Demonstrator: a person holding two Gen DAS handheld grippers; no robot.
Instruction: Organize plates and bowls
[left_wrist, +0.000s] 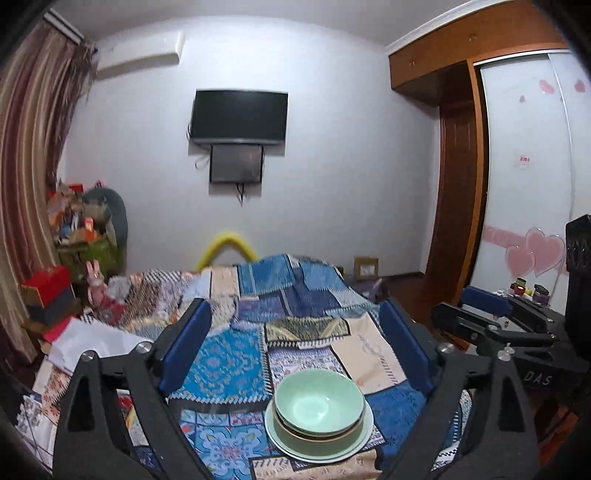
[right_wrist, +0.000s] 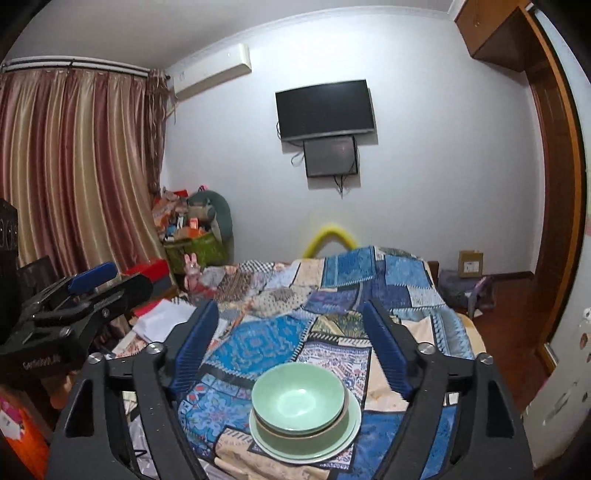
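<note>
Below both claws, on the patchwork bed (left_wrist: 236, 362), we see the green dishes already gathered: one bowl (left_wrist: 320, 402) nested in a second bowl (left_wrist: 317, 439), both on a plate (left_wrist: 280, 439). We hold our left claw (left_wrist: 295, 347) with jaws wide apart and nothing between them; the stack sits at about six o'clock from it, a touch toward five. Our right claw (right_wrist: 291, 354) is also spread and empty, with the stack at six o'clock, low between its fingers. Neither claw touches the dishes. We judge both about equally near, and the round stack offers no long axis to favour either side.
</note>
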